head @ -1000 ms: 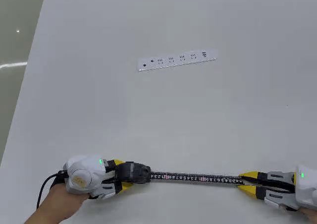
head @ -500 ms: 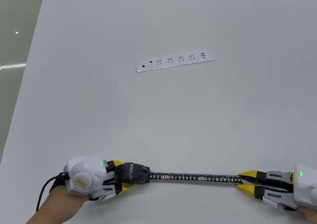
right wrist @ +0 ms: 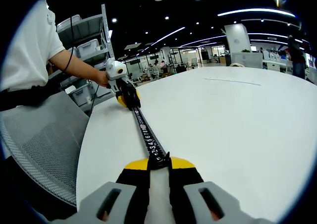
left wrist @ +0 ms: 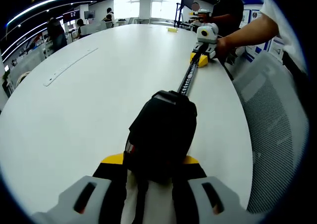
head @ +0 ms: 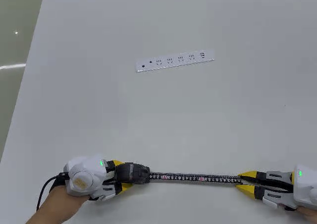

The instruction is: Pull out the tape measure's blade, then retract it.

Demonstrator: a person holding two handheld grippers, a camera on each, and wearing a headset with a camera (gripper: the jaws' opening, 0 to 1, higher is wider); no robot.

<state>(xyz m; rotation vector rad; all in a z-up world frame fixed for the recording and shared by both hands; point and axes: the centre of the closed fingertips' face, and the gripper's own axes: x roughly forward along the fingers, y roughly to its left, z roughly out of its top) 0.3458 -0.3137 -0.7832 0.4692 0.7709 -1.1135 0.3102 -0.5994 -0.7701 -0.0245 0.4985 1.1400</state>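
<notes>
A black tape measure case (head: 132,172) lies at the near left of the white table, and my left gripper (head: 121,175) is shut on it; the case (left wrist: 161,135) sits between the yellow-tipped jaws. Its black blade (head: 195,178) runs out to the right along the table's near edge. My right gripper (head: 242,182) is shut on the blade's end hook (right wrist: 159,159). In the right gripper view the blade (right wrist: 146,132) stretches back to the case (right wrist: 130,99) and the left gripper (right wrist: 118,71).
A white power strip (head: 175,60) lies flat near the middle of the table (head: 148,110), far from both grippers. A grey mesh chair (right wrist: 39,140) stands by the table's near edge. Shelving and other people stand in the room's background.
The blade's visible span looks slightly shorter than a second ago, with the right gripper a little nearer the case. The left gripper holds still.
</notes>
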